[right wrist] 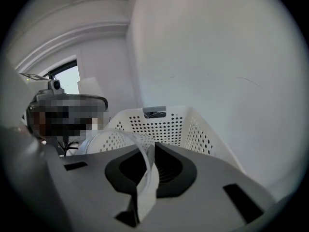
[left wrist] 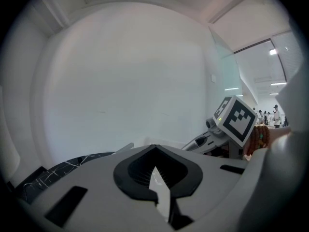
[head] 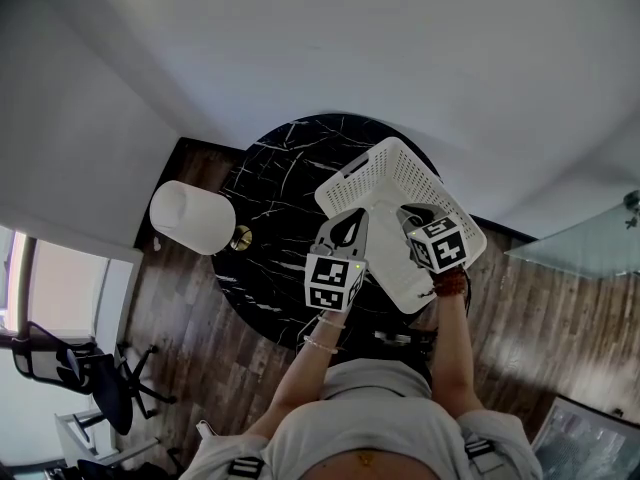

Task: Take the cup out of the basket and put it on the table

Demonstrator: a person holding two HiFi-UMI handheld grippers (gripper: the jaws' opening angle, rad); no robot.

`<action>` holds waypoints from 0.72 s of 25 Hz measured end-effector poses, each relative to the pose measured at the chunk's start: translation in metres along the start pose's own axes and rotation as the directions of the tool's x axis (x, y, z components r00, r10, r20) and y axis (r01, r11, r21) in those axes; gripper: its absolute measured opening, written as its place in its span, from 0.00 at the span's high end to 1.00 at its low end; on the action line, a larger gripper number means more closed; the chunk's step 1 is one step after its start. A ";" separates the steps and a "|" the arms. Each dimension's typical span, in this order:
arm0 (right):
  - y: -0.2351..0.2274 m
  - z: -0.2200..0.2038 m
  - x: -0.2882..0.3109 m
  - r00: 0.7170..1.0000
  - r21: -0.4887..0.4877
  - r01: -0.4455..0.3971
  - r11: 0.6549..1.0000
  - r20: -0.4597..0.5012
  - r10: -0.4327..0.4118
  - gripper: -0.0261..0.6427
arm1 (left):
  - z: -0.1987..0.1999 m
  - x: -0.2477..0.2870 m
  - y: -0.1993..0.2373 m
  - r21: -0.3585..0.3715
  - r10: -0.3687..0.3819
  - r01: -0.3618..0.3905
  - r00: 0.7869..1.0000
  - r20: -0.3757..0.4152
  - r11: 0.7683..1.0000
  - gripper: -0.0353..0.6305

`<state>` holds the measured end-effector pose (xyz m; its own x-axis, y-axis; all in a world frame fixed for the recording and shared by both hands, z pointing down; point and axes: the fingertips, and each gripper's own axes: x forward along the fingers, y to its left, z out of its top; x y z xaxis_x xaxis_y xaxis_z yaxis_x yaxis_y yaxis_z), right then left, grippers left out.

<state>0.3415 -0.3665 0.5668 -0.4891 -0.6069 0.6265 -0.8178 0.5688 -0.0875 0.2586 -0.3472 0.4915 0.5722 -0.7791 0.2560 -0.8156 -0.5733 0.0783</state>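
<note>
Your right gripper (right wrist: 152, 148): jaws pinched on the thin see-through wall of the cup (right wrist: 143, 190). That wall runs lengthwise btwn them, & a curved edge bows off to the left at the tips. So the cup's long axis looks roughly in line w/ the jaws; which end is the mouth, can't tell. You've got it over the inside of the basket (right wrist: 166, 124), w/ the holed walls showing beyond.

Your left gripper (left wrist: 155, 151): jaws closed on a thin white edge, by the head view the basket's near-left rim.

The basket stands on the round black counter (head: 265, 183), toward its right side. Off the counter: a white drum (head: 190, 216) on the wood floor (head: 200, 308) to the left, & an office chair (head: 95, 373) further out.
</note>
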 end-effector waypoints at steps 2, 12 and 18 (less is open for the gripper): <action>0.001 0.004 -0.004 1.000 0.001 0.003 1.000 0.020 -0.003 0.92 | 0.000 -0.001 0.000 0.002 0.001 -0.001 1.000 0.001 1.000 0.94; 0.006 0.021 -0.026 0.995 -0.011 0.026 1.000 0.096 -0.024 0.92 | 0.000 -0.002 -0.004 0.007 -0.007 0.007 1.000 0.000 1.000 0.94; 0.009 0.028 -0.040 0.990 -0.013 0.040 0.999 0.137 -0.038 0.92 | -0.001 -0.005 -0.007 0.006 -0.015 0.015 1.000 -0.002 1.000 0.94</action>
<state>0.3451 -0.3528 0.5193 -0.4947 -0.6984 0.5172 -0.8329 0.5510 -0.0526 0.2620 -0.3390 0.4908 0.5842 -0.7698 0.2572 -0.8064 -0.5864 0.0767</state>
